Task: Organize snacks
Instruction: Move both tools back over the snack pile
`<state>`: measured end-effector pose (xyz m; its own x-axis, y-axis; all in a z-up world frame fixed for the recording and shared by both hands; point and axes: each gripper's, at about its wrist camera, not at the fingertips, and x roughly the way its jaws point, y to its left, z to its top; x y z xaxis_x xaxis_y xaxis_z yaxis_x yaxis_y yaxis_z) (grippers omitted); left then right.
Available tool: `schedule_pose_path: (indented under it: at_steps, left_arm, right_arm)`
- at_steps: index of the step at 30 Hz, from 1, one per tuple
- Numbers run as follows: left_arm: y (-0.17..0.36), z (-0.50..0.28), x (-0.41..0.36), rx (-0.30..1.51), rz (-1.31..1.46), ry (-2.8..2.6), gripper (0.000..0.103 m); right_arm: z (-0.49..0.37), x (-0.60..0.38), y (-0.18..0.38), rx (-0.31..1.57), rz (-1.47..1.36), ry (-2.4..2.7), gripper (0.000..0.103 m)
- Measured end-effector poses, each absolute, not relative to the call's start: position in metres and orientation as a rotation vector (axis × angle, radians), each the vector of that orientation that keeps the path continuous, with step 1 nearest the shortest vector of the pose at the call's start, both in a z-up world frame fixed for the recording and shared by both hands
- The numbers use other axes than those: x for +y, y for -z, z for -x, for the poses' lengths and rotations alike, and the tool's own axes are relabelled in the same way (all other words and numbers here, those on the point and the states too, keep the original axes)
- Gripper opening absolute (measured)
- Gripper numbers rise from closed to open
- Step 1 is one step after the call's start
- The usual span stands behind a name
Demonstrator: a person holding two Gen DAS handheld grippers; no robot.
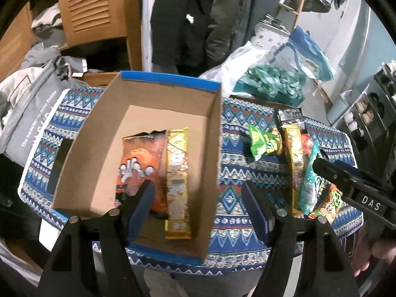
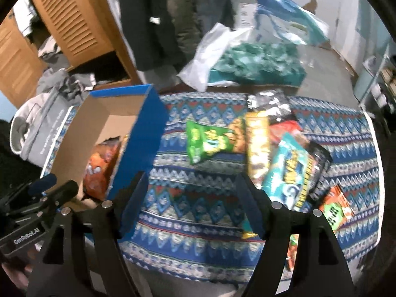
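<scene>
An open cardboard box (image 1: 99, 133) with blue outer walls stands on a patterned cloth (image 1: 232, 163). Inside it lie an orange snack bag (image 1: 143, 163) and a long gold packet (image 1: 177, 183). My left gripper (image 1: 198, 198) is open and empty above the box's near right corner. To the right lies a pile of snacks: a green bag (image 2: 205, 141), a gold packet (image 2: 257, 146), a teal bag (image 2: 287, 173) and an orange-green packet (image 2: 336, 210). My right gripper (image 2: 191, 193) is open and empty over the cloth between the box (image 2: 146, 133) and the pile.
A white plastic bag with teal contents (image 2: 255, 64) and a blue pouch (image 2: 284, 14) sit behind the cloth. A grey bag (image 1: 32, 113) lies left of the box. A wooden louvred cabinet (image 1: 91, 7) and hanging dark coats (image 1: 183, 17) stand behind.
</scene>
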<state>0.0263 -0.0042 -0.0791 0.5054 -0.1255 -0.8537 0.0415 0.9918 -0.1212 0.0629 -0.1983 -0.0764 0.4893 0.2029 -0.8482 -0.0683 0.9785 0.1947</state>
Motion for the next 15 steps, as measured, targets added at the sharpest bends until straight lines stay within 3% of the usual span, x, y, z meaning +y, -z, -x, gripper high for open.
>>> schedule_pose_path:
  at_steps: [15]
  left_arm:
    - [0.090, -0.023, -0.063, 1.067, 0.018, 0.144, 0.073]
  right_arm:
    - [-0.040, -0.285, 0.099, 1.084, -0.229, -0.026, 0.074]
